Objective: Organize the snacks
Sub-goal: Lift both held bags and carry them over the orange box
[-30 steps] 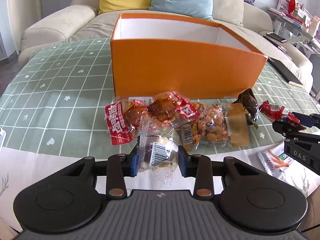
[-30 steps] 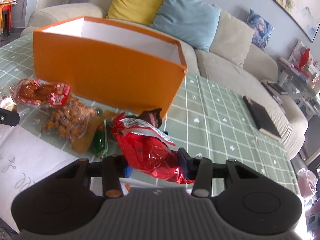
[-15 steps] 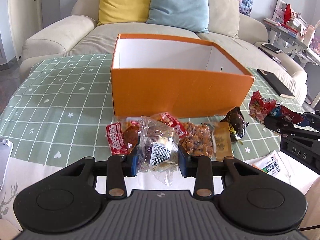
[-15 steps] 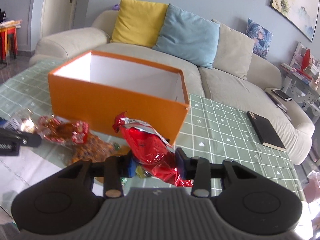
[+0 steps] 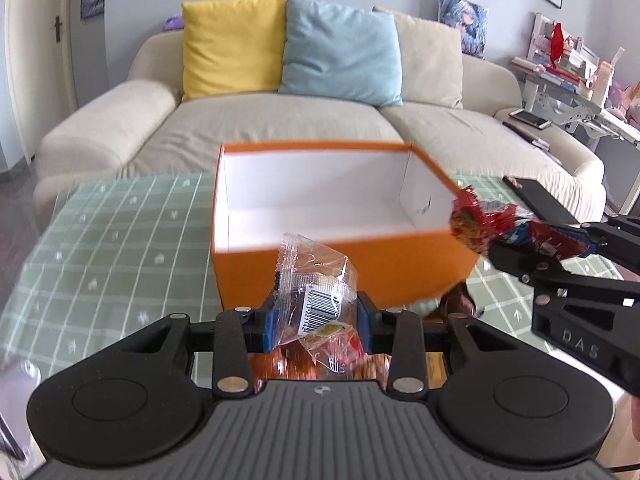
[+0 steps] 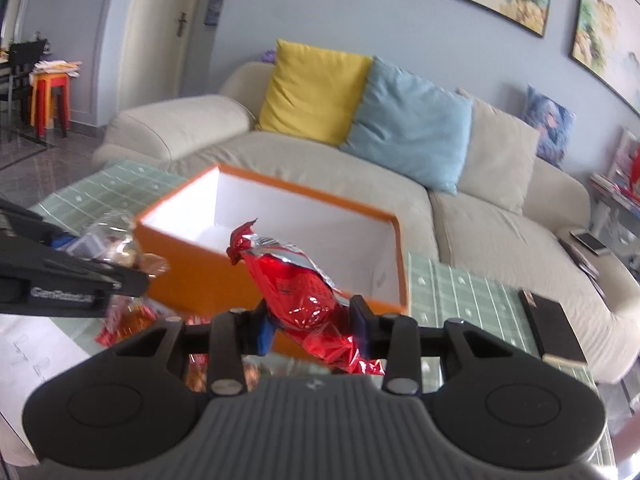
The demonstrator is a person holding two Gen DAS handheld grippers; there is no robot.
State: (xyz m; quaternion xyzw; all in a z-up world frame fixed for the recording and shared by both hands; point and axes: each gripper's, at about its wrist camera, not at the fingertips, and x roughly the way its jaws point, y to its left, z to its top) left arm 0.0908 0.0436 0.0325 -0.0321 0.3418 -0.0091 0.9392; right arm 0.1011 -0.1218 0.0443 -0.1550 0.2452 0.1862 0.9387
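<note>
An open orange box point(image 5: 344, 268) with a white, empty inside stands on the green checked tablecloth point(image 5: 108, 240); it also shows in the right wrist view point(image 6: 192, 264). My left gripper point(image 5: 318, 322) is shut on a clear snack packet point(image 5: 316, 284) with a barcode, held up in front of the box's near wall. My right gripper point(image 6: 312, 326) is shut on a red foil snack packet point(image 6: 296, 284), held at the box's near right corner; that packet also shows in the left wrist view point(image 5: 480, 224).
Several snack packets point(image 6: 124, 320) lie on the table in front of the box, mostly hidden below the grippers. A black book point(image 6: 552, 324) lies on the table to the right. A beige sofa point(image 5: 280, 128) with cushions stands behind the table.
Both grippers have risen with their packets and moved toward the box; its white inside now shows from above. The snack pile has dropped below the left gripper.
</note>
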